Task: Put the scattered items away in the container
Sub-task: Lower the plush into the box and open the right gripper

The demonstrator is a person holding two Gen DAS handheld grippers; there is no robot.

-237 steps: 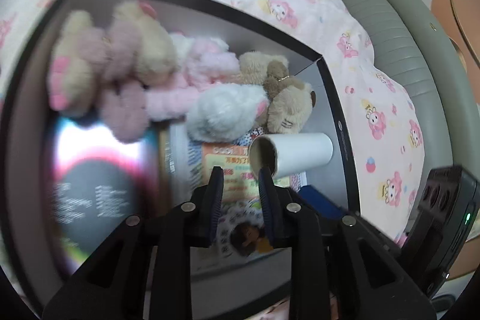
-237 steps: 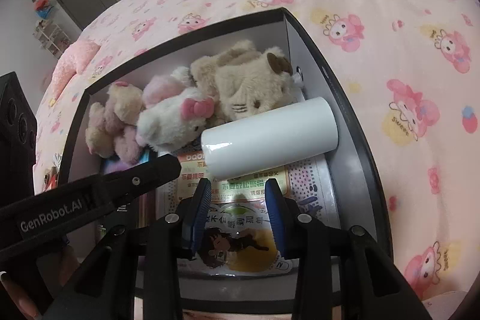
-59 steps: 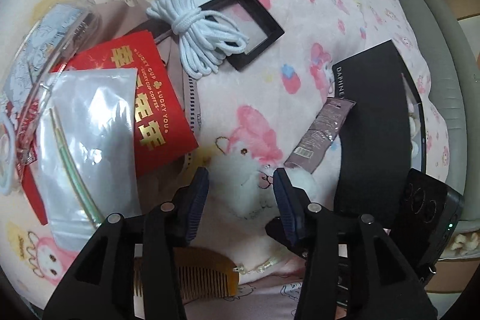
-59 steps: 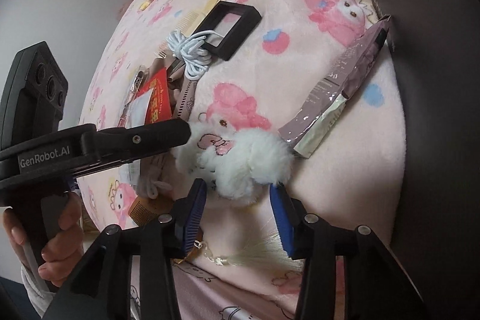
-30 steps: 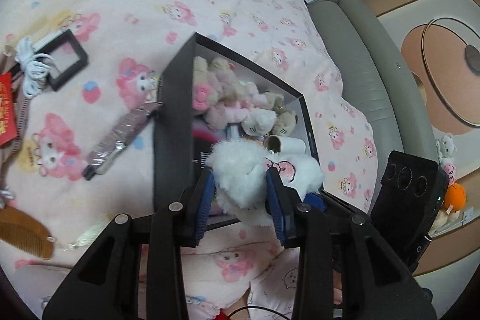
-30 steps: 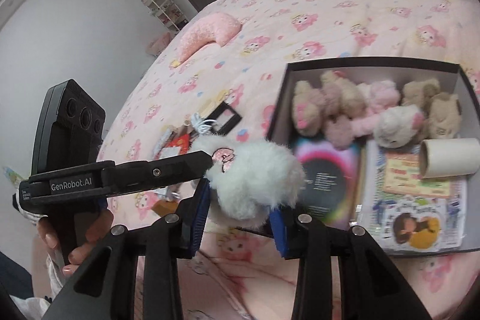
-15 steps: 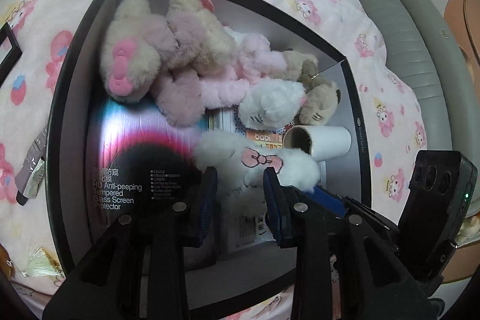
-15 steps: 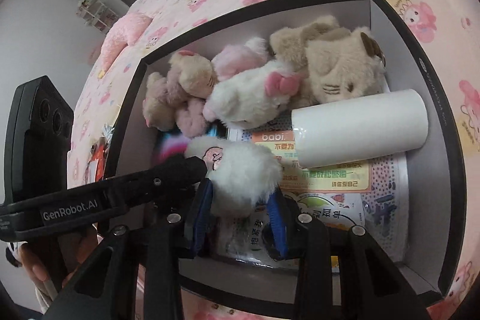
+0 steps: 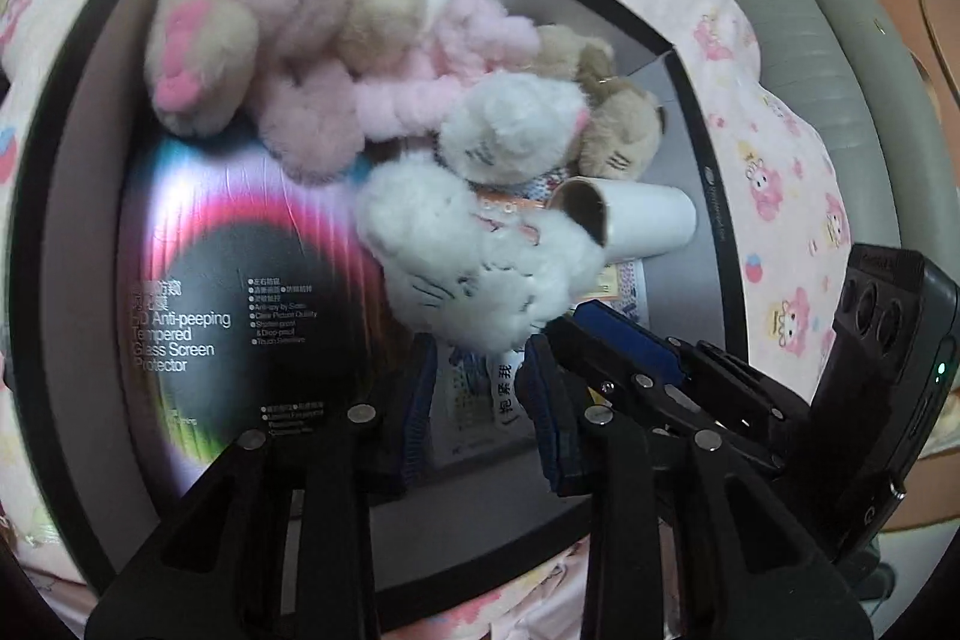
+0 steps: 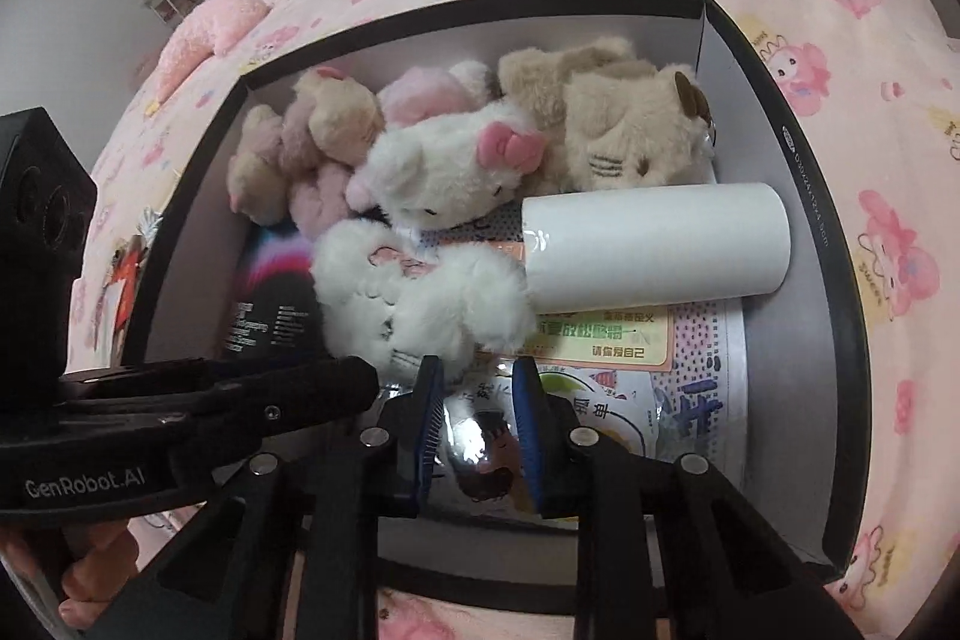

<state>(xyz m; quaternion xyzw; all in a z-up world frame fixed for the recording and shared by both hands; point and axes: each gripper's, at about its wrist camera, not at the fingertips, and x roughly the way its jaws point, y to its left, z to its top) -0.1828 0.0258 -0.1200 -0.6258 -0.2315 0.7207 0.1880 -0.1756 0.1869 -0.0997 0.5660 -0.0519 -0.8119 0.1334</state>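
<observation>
L wrist view: left gripper [image 9: 477, 370] fingers apart, moderate gap, nothing between them. White plush [image 9: 474, 256] lies just past the tips, inside the black box [image 9: 72, 196], resting partly on the screen-protector pack [image 9: 228, 292] and partly on the printed packets [image 9: 474, 394]. Its far end touches the open mouth of the white roll [image 9: 642, 220]. Behind it: second white plush [image 9: 510, 130], tan cat plush [image 9: 618, 130], pink plush [image 9: 456, 40], beige/pink plush [image 9: 198, 58], all packed along the box's far side. Right gripper [image 9: 624, 340] enters from the right, one blue pad seen edge-on; can't tell its gap from here. Box sits on pink cartoon-print bedding [image 9: 774, 148].

R wrist view: right gripper [image 10: 477, 382] fingers part-open, narrow gap, holding nothing; white plush [image 10: 414, 292] sits just beyond the tips and slightly left, clear of both pads. White roll [image 10: 660, 244] lies on its side against the plush's right end. Left gripper's [image 10: 360, 376] black finger crosses low left, tip near the plush.
</observation>
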